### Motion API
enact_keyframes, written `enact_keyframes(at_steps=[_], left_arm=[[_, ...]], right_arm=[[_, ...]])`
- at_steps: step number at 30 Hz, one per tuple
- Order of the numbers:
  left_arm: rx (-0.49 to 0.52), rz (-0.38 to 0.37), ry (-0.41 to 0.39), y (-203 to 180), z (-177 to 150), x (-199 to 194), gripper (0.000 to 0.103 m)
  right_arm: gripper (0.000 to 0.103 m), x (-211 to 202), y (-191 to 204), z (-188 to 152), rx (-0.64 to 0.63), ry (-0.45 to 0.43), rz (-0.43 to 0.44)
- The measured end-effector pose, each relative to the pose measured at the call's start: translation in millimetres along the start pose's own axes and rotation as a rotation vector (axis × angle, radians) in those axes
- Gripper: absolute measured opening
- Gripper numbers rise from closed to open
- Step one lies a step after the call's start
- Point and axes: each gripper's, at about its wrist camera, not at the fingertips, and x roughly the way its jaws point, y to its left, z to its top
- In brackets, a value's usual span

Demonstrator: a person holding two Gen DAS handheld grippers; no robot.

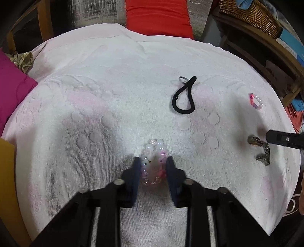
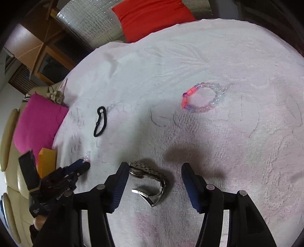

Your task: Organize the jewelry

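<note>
Altogether two bead bracelets (image 1: 153, 163); one watch (image 2: 150, 182)

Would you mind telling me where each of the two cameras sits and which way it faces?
Left wrist: on the left gripper, looking steeply down at the white towel; its fingers clamp a beaded bracelet.
Right wrist: on the right gripper, facing down; open fingers straddle a metal watch.
Shared: the black hair tie, second bead bracelet, the watch, and each other's gripper.

Red cushion (image 1: 157, 17), magenta cushion (image 2: 38, 121), wicker basket (image 1: 250, 13).
</note>
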Motion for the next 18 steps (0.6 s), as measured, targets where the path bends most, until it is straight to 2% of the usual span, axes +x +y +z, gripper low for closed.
enact_keyframes(at_steps=[1, 2, 4, 8, 9, 11, 13, 16, 18], left_arm=[[-0.001, -0.002, -0.001, -2, 0, 1, 0.018], [0.014, -0.002, -0.035, -2, 0, 0, 0.018], [0.015, -0.002, -0.038, -4, 0, 0, 0.017], [0.014, -0.009, -0.045, -6, 1, 0, 0.017], [0.012, -0.009, -0.047, -5, 1, -1, 0.016], [0.009, -0.013, -0.054, -5, 1, -4, 0.016], [0.009, -0.016, -0.058, -4, 1, -7, 0.016], [0.008, -0.017, -0.054, -4, 0, -9, 0.016], [0.004, -0.014, -0.047, -2, -1, -9, 0.016]], right_arm=[[0.061, 0, 2, -1, -0.020, 0.001, 0.000], [0.061, 0, 6, -2, -0.045, 0.001, -0.004], [0.061, 4, 17, -6, -0.106, 0.014, -0.018], [0.060, 15, 29, -14, -0.196, 0.016, -0.103], [0.056, 14, 32, -16, -0.216, -0.004, -0.132], [0.033, 16, 36, -20, -0.254, -0.031, -0.205], [0.020, 17, 38, -21, -0.281, -0.054, -0.266], [0.014, 12, 35, -19, -0.265, -0.064, -0.257], [0.013, 9, 31, -17, -0.247, -0.064, -0.231]])
